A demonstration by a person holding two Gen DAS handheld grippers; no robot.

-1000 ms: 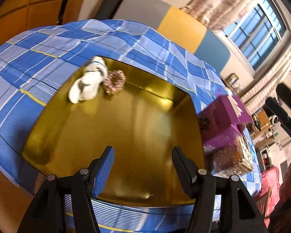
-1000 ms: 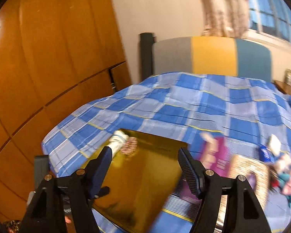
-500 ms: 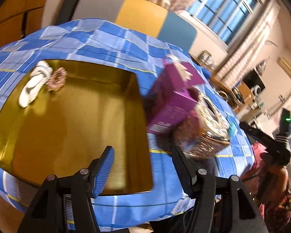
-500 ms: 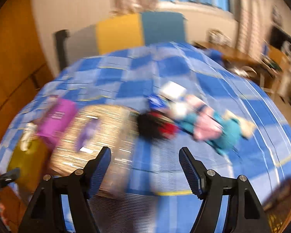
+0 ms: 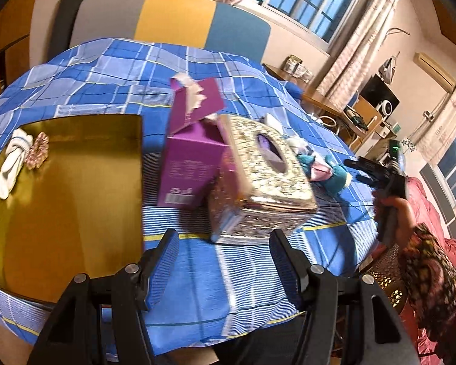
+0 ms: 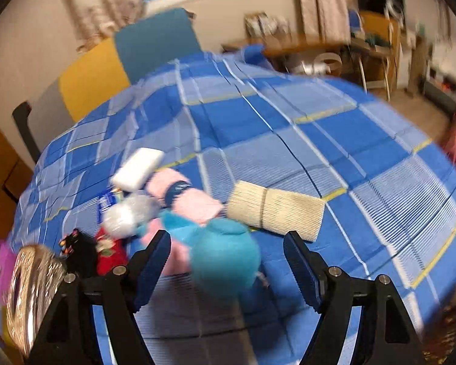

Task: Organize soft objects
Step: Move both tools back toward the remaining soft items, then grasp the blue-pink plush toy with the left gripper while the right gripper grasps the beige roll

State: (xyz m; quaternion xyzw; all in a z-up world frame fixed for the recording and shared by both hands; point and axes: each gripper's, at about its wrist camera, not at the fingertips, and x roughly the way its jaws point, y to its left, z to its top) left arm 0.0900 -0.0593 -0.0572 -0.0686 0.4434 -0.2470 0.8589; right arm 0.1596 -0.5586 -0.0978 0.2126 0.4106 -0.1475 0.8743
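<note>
Left gripper (image 5: 223, 266) fingers spread, empty, hovering above the plaid-covered surface (image 5: 258, 279) just short of the glittery tissue box (image 5: 264, 179). Right gripper (image 6: 228, 269) fingers released too, angled down over a teal plush (image 6: 225, 252) in the blurred soft-item pile; beige rolled cloth (image 6: 276, 211) beside it. White sock (image 5: 10, 164) and scrunchie (image 5: 38, 150) lie in the gold tray (image 5: 60, 213); purple carton (image 5: 191, 164) print unreadable.

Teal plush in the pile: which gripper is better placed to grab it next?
Right. The right gripper is open with the teal plush between its fingers; the open left gripper faces the silver tissue box instead.
</note>
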